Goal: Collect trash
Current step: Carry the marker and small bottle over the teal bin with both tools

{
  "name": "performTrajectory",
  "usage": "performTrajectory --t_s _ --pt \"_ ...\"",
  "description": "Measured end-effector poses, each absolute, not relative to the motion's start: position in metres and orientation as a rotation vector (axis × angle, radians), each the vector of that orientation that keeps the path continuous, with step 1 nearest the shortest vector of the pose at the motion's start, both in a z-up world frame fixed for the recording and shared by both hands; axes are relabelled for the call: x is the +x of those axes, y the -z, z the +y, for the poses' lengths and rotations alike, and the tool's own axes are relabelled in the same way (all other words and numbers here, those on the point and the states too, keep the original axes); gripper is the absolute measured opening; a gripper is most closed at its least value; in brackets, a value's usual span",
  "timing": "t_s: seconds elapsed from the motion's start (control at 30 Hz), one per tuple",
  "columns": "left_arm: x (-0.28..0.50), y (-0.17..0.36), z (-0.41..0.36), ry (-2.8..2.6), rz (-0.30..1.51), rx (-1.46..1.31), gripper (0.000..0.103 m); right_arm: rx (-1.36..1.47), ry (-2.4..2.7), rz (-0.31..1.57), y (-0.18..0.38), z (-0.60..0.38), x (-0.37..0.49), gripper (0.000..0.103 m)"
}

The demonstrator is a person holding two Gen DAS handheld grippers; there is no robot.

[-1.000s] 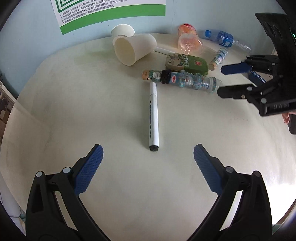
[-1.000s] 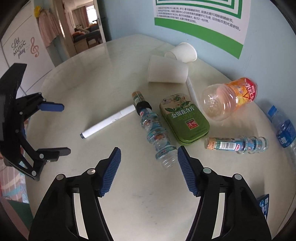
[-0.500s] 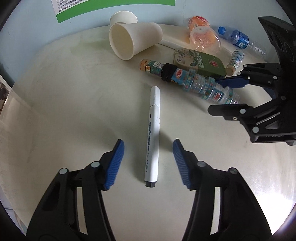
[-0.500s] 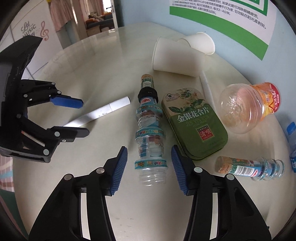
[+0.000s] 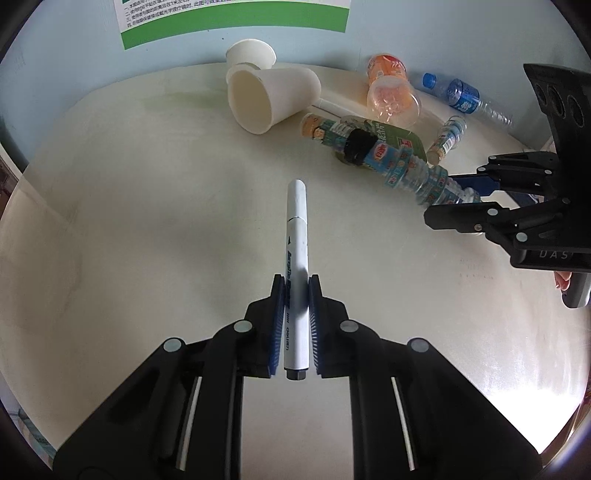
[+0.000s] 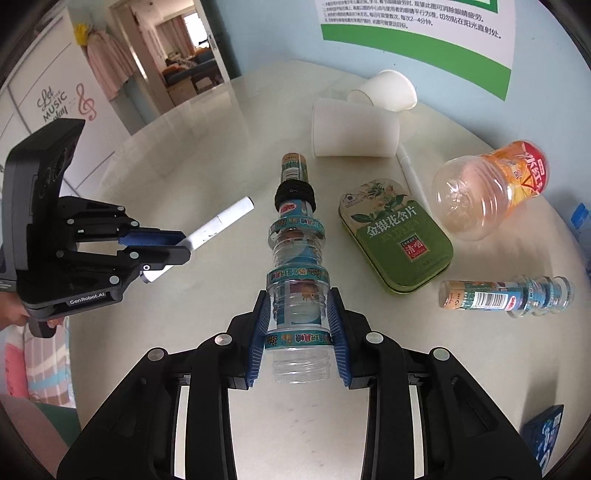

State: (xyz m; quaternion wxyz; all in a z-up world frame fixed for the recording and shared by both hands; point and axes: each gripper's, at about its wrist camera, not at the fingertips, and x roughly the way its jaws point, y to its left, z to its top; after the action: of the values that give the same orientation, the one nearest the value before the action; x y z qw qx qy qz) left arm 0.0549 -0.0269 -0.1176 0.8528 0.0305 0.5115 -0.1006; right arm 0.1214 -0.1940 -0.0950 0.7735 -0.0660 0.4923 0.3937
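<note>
Count on table (image 6: 192, 122):
- paper cups (image 6: 354, 129): 2, far ahead of the right tongs (image 6: 297, 325).
- Plastic bottles (image 6: 297, 258): 5; one sits between the right tongs, others ahead and right.
- Markers (image 5: 296, 266): 2; one sits between the left tongs (image 5: 296, 291).
- green tin (image 6: 395, 236): 1, ahead-right of the right tongs.

Green-and-white poster (image 6: 424, 26) on blue wall (image 5: 74, 74); open doorway (image 6: 177, 62) beyond round table (image 5: 147, 221)
</note>
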Motion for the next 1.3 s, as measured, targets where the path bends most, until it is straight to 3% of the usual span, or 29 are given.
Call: performTrajectory --t_s 0.3,0.77,1.0,1.3 --pt "0.010 0.088 0.041 0.113 1.021 0.048 0.011 -0.172 -0.916 0.995 0.045 -0.157 0.094 0.033" --pt "-0.140 0.059 0.198 -0.256 0.993 -0.058 0.011 -0.346 -1.361 0.916 -0.001 0.058 0.008 0.033" --pt "-0.247 0.086 0.271 -0.464 1.059 -0.203 0.011 -0.464 -1.591 0.910 -0.001 0.163 -0.063 0.033" --pt "-0.361 0.162 0.318 -0.628 1.187 -0.451 0.011 -0.657 -1.781 1.029 0.037 0.268 -0.168 0.033"
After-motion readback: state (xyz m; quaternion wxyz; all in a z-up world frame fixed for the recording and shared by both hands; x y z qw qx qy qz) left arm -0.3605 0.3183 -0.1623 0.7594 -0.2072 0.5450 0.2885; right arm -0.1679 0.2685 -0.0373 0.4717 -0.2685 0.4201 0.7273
